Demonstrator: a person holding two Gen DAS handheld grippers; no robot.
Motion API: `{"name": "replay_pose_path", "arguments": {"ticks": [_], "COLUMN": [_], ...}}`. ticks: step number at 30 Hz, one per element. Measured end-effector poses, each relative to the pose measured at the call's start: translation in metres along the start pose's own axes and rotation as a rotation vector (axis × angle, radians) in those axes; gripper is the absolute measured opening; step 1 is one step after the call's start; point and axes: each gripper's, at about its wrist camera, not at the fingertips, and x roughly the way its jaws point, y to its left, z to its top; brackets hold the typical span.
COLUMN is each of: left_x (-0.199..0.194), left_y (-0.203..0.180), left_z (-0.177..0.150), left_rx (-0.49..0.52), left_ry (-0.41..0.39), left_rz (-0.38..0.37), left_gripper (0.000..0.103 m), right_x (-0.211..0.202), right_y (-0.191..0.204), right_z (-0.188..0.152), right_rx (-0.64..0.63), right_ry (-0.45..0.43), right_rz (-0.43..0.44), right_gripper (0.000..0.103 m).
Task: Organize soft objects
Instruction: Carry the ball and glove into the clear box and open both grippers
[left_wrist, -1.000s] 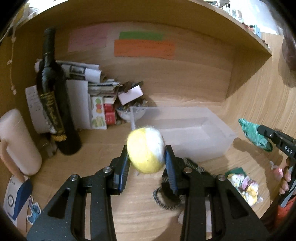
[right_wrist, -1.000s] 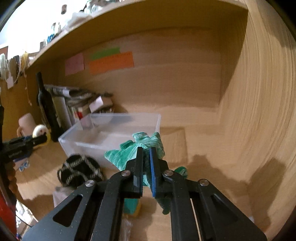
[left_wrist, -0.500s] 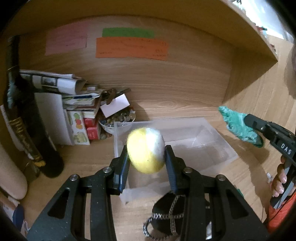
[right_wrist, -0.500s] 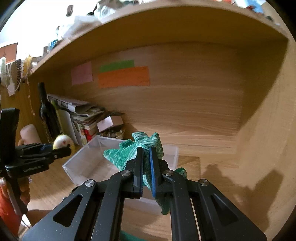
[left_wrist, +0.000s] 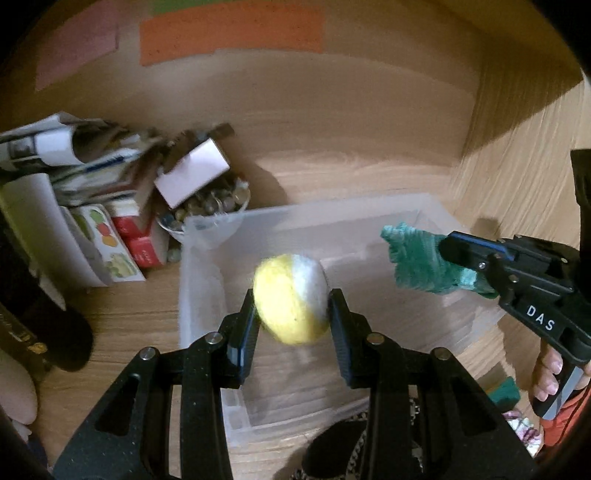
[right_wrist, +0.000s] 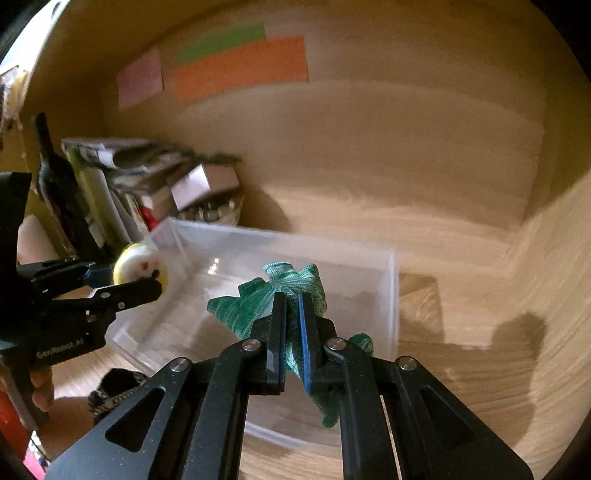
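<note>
My left gripper (left_wrist: 291, 314) is shut on a yellow and white soft ball (left_wrist: 290, 299) and holds it above the near left part of a clear plastic bin (left_wrist: 207, 236). My right gripper (right_wrist: 291, 306) is shut on a green knitted cloth (right_wrist: 258, 299) and holds it over the same bin (right_wrist: 391, 291). The right gripper and cloth also show in the left wrist view (left_wrist: 417, 262), over the bin's right side. The left gripper with the ball shows in the right wrist view (right_wrist: 138, 269), at the bin's left edge.
A dark bottle (right_wrist: 59, 177), stacked papers and boxes (left_wrist: 92, 184) and a bowl of small items (left_wrist: 207, 210) crowd the shelf's left. A black and white knitted item (right_wrist: 114, 387) lies in front of the bin. Wooden walls close the back and right.
Both grippers have moved forward and over the bin, each keeping its hold. The bin now sits right beneath the ball and the cloth.
</note>
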Motion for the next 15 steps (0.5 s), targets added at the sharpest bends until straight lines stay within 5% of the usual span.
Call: {"name": "replay_pose_path", "arguments": {"ticks": [11,13,15], "left_x": [0.011,0.009,0.003], "left_y": [-0.015,-0.014,-0.012], "left_z": [0.0,0.0,-0.001], "left_rx": [0.027,0.026,0.022], "left_ry": [0.041,0.031,0.014], "left_rz": [-0.005,0.0,0.001], "left_gripper": [0.045,0.051,0.056], "right_x": [0.017,0.017,0.014], "right_y": [0.003,0.004,0.004], "right_z": [-0.002,-0.001,-0.001], "right_rx": [-0.025,-0.029,-0.032], "right_ry": [0.081,0.084,0.075], "right_rz": [0.021,0.024,0.021], "right_gripper": [0.007,0.01,0.025]}}
